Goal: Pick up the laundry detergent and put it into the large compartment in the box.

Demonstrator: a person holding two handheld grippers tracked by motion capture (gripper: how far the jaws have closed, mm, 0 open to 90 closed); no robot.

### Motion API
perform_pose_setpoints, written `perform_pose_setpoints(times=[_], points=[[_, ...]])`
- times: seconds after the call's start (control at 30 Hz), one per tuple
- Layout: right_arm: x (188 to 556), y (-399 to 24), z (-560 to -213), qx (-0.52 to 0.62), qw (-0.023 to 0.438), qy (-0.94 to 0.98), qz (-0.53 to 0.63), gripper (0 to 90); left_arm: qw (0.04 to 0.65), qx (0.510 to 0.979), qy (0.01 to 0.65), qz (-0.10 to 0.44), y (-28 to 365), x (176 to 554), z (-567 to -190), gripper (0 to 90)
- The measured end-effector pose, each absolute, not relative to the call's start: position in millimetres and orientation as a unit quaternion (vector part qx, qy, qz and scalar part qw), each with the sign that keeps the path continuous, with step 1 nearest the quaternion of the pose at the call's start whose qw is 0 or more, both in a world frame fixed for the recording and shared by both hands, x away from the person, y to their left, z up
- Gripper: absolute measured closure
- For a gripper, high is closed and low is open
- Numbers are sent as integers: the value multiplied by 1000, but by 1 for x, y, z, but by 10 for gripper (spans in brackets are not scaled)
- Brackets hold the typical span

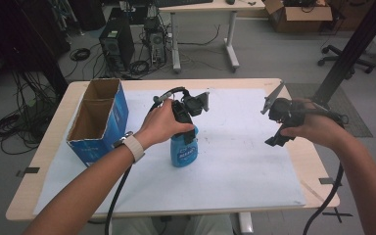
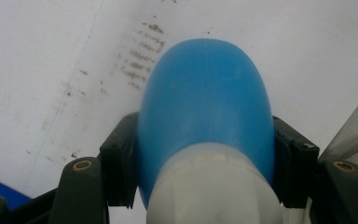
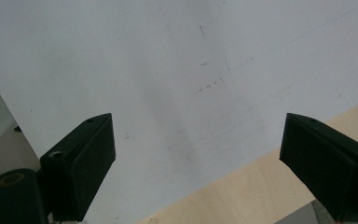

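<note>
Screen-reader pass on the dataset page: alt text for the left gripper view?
The left gripper is clamped on a blue bottle just below its white cap, one black jaw on each side. Behind it lies a scuffed white sheet.

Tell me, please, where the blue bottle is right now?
In the high view the blue bottle stands upright near the middle of the white mat, just right of the open cardboard box, clamped in the left tongs.

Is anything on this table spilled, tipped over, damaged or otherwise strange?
Nothing stands out. The blue bottle stands upright on the white sheet, with the left gripper shut on it, and no liquid shows around it. The cardboard box sits open and upright. The sheet has only some faint brown marks.
</note>
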State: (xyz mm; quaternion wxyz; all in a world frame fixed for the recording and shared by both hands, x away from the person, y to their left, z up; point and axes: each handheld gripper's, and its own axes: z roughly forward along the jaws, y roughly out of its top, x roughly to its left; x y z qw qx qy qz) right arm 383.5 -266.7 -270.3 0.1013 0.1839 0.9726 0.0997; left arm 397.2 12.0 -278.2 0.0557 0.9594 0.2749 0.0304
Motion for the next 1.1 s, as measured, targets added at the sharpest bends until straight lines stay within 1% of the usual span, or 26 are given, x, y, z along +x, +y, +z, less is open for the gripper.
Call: perform_pose_setpoints(times=[0.47,0.77,1.1], points=[[383,-269,-270,185,101,972,100,103,59,954,290,42,20,397,-255,375],[384,-266,-269,183,102,973,100,103,62,943,323,52,29,395,-221,375],[383,-266,-266,183,105,972,101,103,66,934,345,60,37,396,-191,375]])
